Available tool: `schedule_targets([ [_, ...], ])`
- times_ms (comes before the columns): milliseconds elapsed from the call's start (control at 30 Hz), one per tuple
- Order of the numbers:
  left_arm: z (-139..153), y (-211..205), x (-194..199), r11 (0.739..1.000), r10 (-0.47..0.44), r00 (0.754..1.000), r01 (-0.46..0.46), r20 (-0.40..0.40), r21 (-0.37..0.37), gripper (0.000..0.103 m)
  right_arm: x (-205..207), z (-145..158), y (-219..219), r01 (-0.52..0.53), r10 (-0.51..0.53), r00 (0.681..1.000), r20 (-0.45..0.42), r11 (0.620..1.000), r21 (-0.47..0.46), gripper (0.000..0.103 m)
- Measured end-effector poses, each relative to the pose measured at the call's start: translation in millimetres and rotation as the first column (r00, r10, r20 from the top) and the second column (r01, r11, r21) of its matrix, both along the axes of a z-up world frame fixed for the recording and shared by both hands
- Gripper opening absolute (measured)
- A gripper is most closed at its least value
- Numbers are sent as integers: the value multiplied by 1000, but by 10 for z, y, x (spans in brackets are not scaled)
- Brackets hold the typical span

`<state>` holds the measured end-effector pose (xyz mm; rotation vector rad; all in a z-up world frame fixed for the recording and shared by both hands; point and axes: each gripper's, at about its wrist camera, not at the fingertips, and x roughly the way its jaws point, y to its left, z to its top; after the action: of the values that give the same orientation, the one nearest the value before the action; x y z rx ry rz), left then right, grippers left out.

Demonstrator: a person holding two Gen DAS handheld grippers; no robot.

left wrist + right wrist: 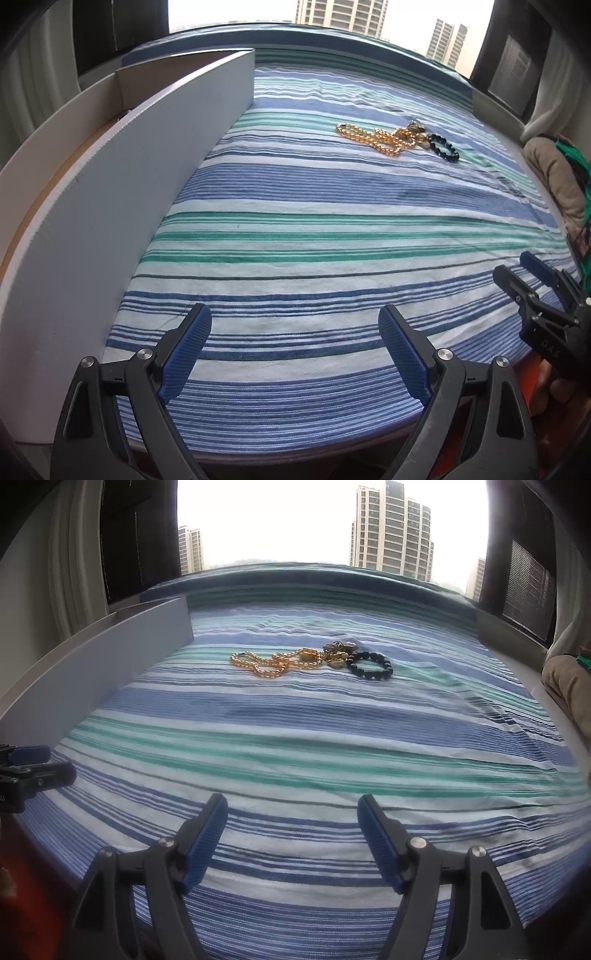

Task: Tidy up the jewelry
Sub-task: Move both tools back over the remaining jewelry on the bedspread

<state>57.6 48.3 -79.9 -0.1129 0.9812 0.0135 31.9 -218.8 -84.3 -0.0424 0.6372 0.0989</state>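
The jewelry lies in one cluster toward the far side of the striped cloth [295,738]: a gold bead necklace [273,662], a black bead bracelet [369,666], and small metallic pieces [338,651] between them, touching. The strands are probably light, limp and prone to tangle; the bracelet should hold its loop, so pinch across its beads. The left gripper [295,354] and right gripper [291,838] hover spread wide, empty, well apart from the cluster. A gray box [147,177] stands left.
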Motion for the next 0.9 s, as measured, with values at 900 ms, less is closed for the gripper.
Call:
schedule_targets([
  [900,-86,-193,144,999,-51,997,51,-51,8,93,32,-98,-104,31,-30,999,-15,998,55,75],
])
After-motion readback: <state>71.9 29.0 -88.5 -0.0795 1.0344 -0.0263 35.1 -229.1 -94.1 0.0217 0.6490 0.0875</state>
